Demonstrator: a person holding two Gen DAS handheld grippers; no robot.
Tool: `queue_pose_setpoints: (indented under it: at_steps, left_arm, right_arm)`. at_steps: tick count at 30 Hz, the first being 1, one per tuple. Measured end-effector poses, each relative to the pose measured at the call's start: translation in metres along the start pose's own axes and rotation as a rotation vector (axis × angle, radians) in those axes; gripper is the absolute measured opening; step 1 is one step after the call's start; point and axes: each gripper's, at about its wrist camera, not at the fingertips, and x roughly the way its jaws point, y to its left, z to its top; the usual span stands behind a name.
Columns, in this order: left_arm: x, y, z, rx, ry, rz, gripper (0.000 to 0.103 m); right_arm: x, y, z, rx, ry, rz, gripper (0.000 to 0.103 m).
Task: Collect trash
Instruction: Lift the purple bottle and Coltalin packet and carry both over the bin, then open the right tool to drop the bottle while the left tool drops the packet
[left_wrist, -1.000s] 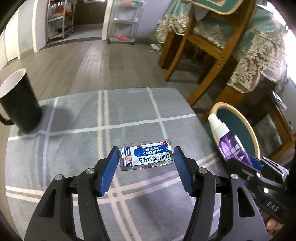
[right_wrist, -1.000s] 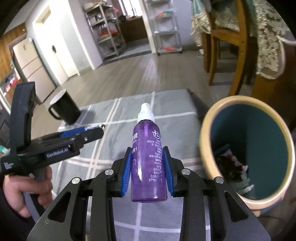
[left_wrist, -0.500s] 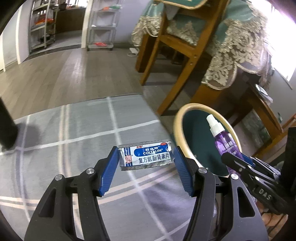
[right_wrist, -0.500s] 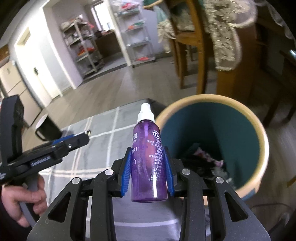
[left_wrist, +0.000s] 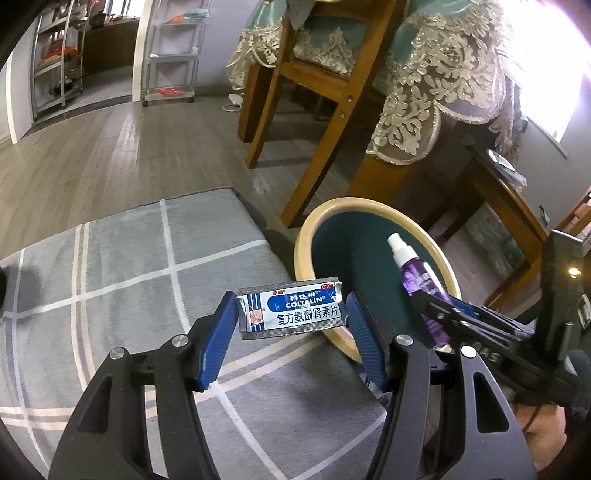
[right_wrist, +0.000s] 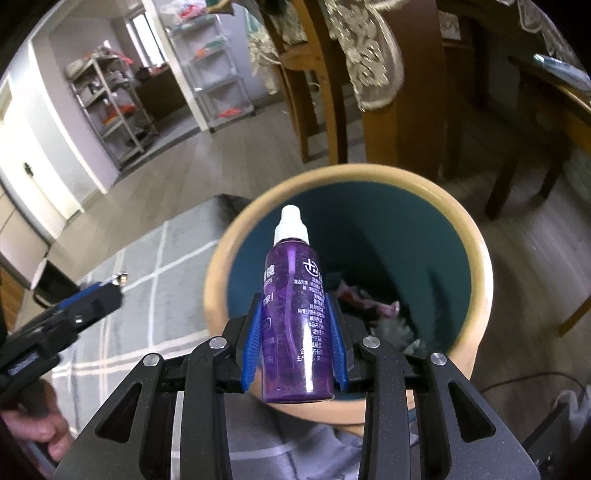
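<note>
Holding a purple spray bottle (right_wrist: 295, 317) upright between its blue pads, the right gripper (right_wrist: 294, 343) hangs over the open mouth of the round bin (right_wrist: 476, 254), a tan-rimmed tub with a teal inside. The bottle's white cap points up and away from the gripper, and its body is clamped about halfway down. At the bottom of the bin lies a small heap of crumpled rubbish (right_wrist: 373, 306), dark and pinkish; what the pieces are I cannot make out.

The left gripper (left_wrist: 291, 325) is closed on a flat foil medicine sachet (left_wrist: 291, 310), blue and white with "COLTALIN" printed across it, pinched by its two short ends so the label faces back toward the camera. It sits above the grey checked cloth (left_wrist: 129, 266) of the desk, near the edge just beside the bin's rim (left_wrist: 303, 258). From the left wrist view the bottle (left_wrist: 417, 273) shows tilted over the bin with the right gripper (left_wrist: 439, 306) behind it, close to the sachet but not touching it.

Beyond the desk is a wood floor (left_wrist: 110, 147), a wooden chair (left_wrist: 317, 96) and a table draped in a lace-edged cloth (left_wrist: 443, 81). Metal shelving (right_wrist: 110, 107) stands by the far doorway. A dark mug (right_wrist: 51, 284) sits blurred at the left end of the desk in the right wrist view.
</note>
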Motion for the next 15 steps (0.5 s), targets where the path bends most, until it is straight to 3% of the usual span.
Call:
queue_pose_setpoints:
  at_steps: [15]
  left_arm:
    - [0.008,-0.025,0.007,0.056,-0.016,-0.064,0.060]
  right_arm:
    - [0.028,-0.007,-0.005,0.014,0.107,-0.029,0.034]
